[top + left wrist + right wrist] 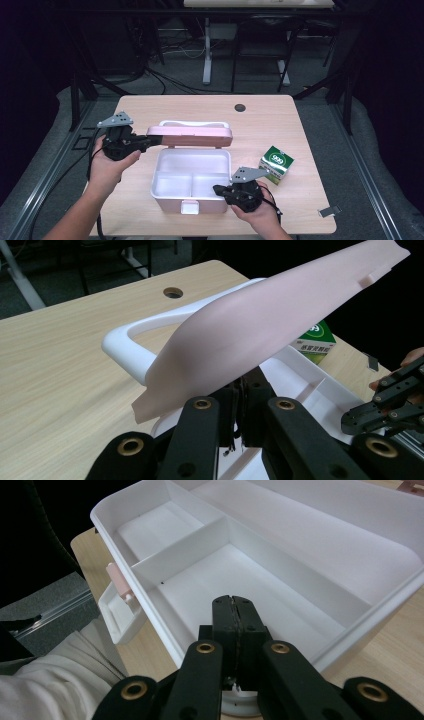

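A white compartment box (170, 202) stands open in the middle of the table. Its pink lid (190, 136) is raised nearly level above the back. My left gripper (147, 142) is shut on the lid's left edge; in the left gripper view the lid (260, 325) covers the jaw tips of my left gripper (242, 385). My right gripper (217, 190) is at the box's front right corner. In the right gripper view my right gripper (232, 602) is shut with nothing between the jaws, reaching over the box rim (350, 625) above an empty compartment.
A small green and white carton (276, 162) lies right of the box. The white carry handle (192, 123) sticks out behind the lid. A cable hole (240, 107) is at the table's back and a small metal clip (328, 211) near the front right corner.
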### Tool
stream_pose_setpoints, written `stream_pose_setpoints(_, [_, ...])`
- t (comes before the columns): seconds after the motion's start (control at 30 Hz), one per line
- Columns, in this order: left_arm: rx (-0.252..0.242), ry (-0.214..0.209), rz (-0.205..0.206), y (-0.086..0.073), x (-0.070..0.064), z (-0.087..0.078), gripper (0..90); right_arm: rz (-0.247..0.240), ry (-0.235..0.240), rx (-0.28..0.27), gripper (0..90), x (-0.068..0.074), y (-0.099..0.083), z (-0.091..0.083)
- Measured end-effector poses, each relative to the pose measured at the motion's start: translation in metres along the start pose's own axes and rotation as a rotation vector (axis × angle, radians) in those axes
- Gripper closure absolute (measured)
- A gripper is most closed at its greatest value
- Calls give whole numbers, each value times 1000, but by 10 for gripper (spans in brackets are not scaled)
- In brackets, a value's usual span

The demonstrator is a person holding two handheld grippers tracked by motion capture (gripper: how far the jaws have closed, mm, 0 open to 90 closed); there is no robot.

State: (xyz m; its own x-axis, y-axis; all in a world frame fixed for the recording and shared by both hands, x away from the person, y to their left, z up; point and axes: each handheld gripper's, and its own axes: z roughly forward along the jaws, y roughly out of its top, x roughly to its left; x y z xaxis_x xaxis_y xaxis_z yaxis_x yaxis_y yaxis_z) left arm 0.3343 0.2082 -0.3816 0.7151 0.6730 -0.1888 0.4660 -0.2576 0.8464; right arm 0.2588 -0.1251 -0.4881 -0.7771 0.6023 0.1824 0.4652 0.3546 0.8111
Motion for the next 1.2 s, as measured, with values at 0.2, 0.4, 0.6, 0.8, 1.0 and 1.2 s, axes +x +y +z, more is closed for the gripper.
stream_pose_setpoints(0.2, [9, 11, -10, 3, 4, 4, 870, -3, 6, -2, 900, -3, -1, 0])
stream_pose_setpoints(0.4, [21, 26, -19, 12, 9, 10, 866, -12, 3, 4, 900, -3, 0, 0])
stream_pose_setpoints(0.6, [41, 46, -20, 19, 15, 18, 859, -26, 7, 18, 900, -4, 1, 0])
stream_pose_setpoints(0.8, [55, 66, -23, 22, 19, 25, 852, -18, 24, 28, 900, -5, 2, 0])
stream_pose_setpoints(1.0, [48, 85, -44, 24, 26, 31, 841, -20, 24, 27, 900, -5, 1, 0])
stream_pose_setpoints(1.2, [60, 101, -54, 24, 33, 36, 818, -18, 18, 18, 900, -5, 1, 0])
